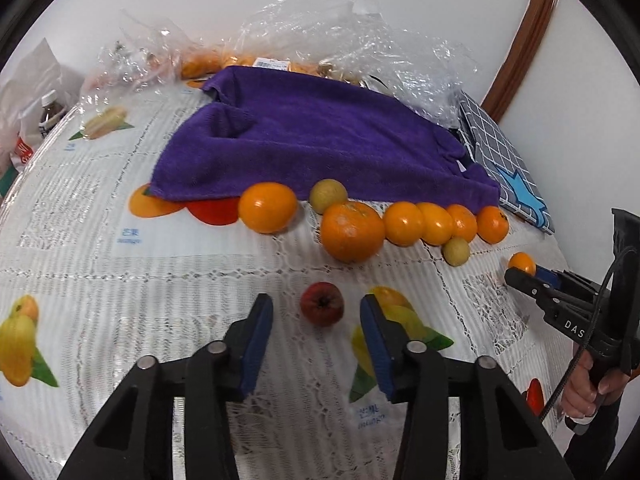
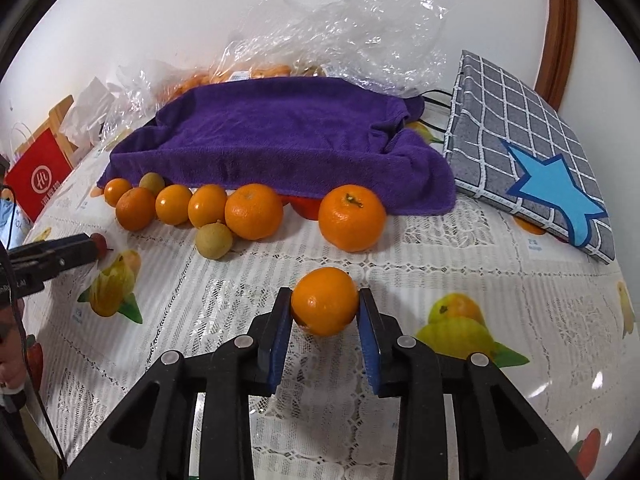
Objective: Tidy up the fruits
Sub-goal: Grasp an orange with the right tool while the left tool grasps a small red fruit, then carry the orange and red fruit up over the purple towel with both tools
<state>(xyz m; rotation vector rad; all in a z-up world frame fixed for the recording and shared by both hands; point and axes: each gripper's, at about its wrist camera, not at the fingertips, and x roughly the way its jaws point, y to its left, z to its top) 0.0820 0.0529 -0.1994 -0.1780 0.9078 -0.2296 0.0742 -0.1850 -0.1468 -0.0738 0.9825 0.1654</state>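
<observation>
Clamped on a small orange [image 2: 325, 302], the right claw [image 2: 324, 312] has both blue pads [image 2: 280, 330] pressed against the fruit's sides just above the table [image 2: 460, 248]. Over in the left wrist view, the left claw [image 1: 316, 322] stands apart around a small red fruit [image 1: 322, 303], which sits on the lace cloth beyond the fingertips with a gap on each side; neither pad touches it there. From the right wrist view that same claw shows only side-on at the left edge, the red fruit at its tip, and contact is hard to judge from that angle. A hand [image 1: 588, 384] grips the right claw's handle at the far right of the left view.

Farther back, a loose row of oranges [image 2: 208, 205] lies along the front edge of a purple towel [image 2: 280, 136], one large orange [image 2: 352, 218] standing a little apart from the row's right end. Two pale yellow-green fruits [image 2: 214, 241] sit by the row, one in front of it and one behind. A grey checked cushion with a blue star [image 2: 532, 160] lies to the right of the towel. Behind the towel, crumpled clear plastic bags [image 2: 340, 32] hold more oranges against the white wall. A red paper bag [image 2: 38, 178] stands at the far left.
</observation>
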